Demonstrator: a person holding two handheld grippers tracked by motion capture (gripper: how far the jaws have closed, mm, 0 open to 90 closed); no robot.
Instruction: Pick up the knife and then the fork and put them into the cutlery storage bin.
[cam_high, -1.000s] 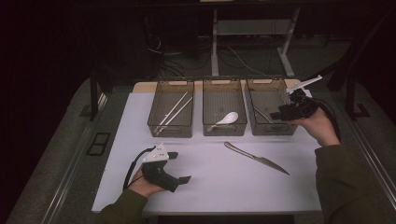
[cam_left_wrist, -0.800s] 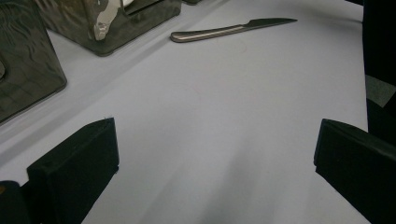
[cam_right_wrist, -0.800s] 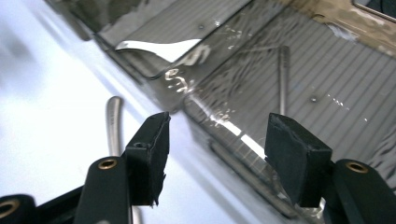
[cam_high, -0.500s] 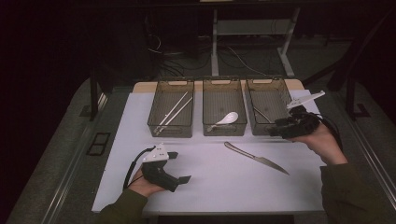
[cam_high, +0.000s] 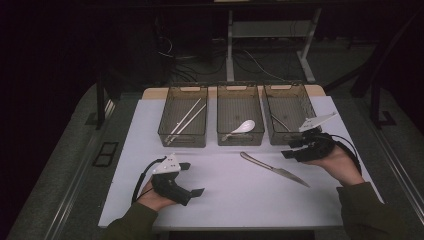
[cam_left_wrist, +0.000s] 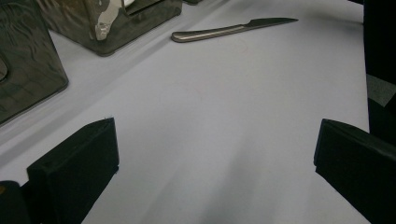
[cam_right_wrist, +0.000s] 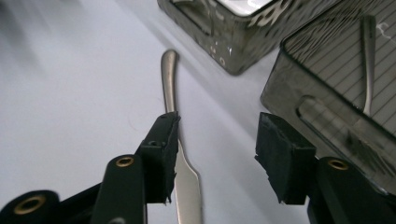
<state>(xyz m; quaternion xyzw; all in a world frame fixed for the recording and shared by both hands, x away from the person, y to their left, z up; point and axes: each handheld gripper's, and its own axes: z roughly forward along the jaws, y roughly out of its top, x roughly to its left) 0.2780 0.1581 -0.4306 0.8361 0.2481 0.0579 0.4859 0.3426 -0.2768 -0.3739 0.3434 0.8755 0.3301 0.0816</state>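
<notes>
One knife (cam_high: 274, 168) lies on the table (cam_high: 240, 200), near the right bin (cam_high: 290, 112). Right gripper (cam_high: 291, 149) is just right of it; jaws have just been closing, nothing between. To be centred over the handle, then lowered. Left gripper (cam_high: 191, 179) rests open.

The knife (cam_right_wrist: 173, 140) just below the right gripper (cam_right_wrist: 215, 154) looks like brushed metal, satin on the handle and brighter along the blade. That gripper has matt black jaws with a faintly grainy, rubbery face and small brass-coloured eyelets, and a pale grey plate of smooth plastic on top. The desk (cam_high: 240, 195) under it is a smooth, matt white sheet. Just beyond the gripper, the bins (cam_right_wrist: 327, 93) look like smoky translucent plastic, glossy, with fine ribbing on the floor. The spoon (cam_high: 241, 129) looks glossy white. The left gripper (cam_left_wrist: 215, 177) has the same matt black jaws.
</notes>
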